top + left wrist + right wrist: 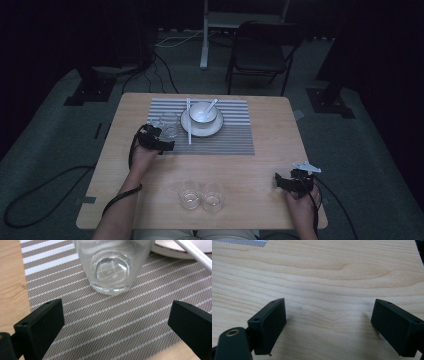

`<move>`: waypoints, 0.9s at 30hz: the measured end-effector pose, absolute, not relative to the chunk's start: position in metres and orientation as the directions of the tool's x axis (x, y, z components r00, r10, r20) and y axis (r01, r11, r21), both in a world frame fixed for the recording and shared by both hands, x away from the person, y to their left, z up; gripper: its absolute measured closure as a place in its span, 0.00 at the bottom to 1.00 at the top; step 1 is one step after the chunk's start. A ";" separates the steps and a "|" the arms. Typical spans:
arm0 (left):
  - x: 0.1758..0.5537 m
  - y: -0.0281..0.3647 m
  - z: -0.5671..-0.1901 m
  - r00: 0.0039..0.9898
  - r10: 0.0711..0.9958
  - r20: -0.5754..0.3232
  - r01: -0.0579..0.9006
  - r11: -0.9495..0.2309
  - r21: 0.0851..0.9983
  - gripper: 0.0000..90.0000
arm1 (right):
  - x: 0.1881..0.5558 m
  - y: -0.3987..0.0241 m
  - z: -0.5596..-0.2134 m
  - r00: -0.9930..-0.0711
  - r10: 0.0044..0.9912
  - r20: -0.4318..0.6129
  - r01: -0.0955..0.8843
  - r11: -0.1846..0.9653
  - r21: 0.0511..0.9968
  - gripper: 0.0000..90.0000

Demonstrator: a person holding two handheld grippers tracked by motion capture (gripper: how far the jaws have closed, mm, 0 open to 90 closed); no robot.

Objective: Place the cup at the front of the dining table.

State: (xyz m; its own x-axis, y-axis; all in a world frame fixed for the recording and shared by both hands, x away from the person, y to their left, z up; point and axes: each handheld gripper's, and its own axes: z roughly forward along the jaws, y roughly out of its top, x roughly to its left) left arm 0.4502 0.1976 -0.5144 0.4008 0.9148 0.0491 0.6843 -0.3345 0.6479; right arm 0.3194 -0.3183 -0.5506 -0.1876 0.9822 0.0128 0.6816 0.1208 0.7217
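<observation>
A clear glass [169, 124] stands upright on the striped placemat [235, 135], left of a white plate [202, 129] that carries a white bowl [202, 113] with a spoon [212, 105]. White chopsticks [189, 121] lie across the plate's left side. My left gripper [161, 141] is open just short of that glass [111, 265], its jaws spread wide over the placemat [120, 320], touching nothing. My right gripper [283, 182] rests open near the table's front right, over bare wood [329, 285].
Two more clear glasses [190, 194] [213, 197] stand side by side near the table's front edge. The wooden table [270, 165] has bare room between mat and glasses. A dark chair [260, 52] and a white stand [204, 35] are behind the table.
</observation>
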 end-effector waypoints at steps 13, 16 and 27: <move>0.429 0.224 -0.509 0.377 0.926 0.015 0.680 -0.288 0.675 0.01 | 0.319 -0.318 -0.551 -0.188 0.982 0.013 0.682 0.121 0.722 0.13; 0.424 0.226 -0.509 0.376 0.926 0.027 0.671 -0.292 0.681 0.01 | 0.319 -0.318 -0.551 -0.187 0.982 0.013 0.682 0.121 0.722 0.13; 0.404 0.241 -0.508 0.377 0.926 0.011 0.666 -0.280 0.691 0.01 | 0.319 -0.318 -0.551 -0.187 0.982 0.013 0.682 0.121 0.722 0.13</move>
State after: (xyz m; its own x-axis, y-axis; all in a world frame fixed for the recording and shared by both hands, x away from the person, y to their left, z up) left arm 0.4037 0.2408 -0.5080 0.3768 0.9262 0.0115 0.6663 -0.2797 0.6912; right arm 0.3194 -0.3183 -0.5506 -0.1874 0.9822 0.0128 0.6817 0.1207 0.7216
